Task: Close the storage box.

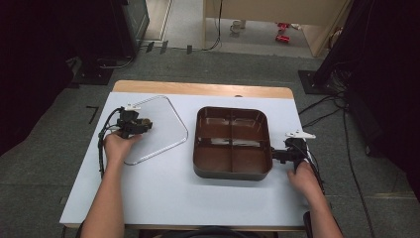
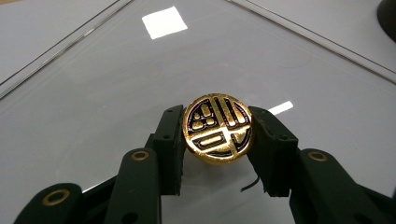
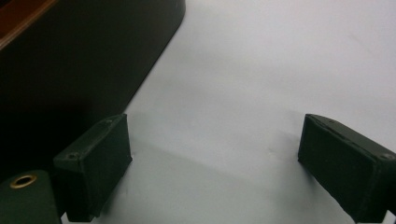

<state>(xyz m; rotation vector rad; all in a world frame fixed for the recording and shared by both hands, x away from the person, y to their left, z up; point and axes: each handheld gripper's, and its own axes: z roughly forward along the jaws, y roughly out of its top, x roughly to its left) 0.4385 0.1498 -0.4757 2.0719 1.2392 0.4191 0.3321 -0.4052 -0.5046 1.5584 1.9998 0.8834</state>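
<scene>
my left gripper (image 2: 217,135) clamps the gold knob (image 2: 218,128) on the clear lid (image 1: 158,131); right gripper (image 3: 215,163) gapes beside the brown tray (image 1: 231,171).

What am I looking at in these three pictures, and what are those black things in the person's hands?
A person sits at a white table and holds a hand-operated claw in each hand; there is no robot arm. The top picture comes from a camera above the table. The other two come from small cameras riding on each claw, looking along its two black jaws.

On the table lie a clear lid and a brown tray split into four compartments.

The left claw is shut on the round gold knob in the middle of the lid, one jaw pressing on each side. The right claw rests open on the table beside the tray, holding nothing.
</scene>
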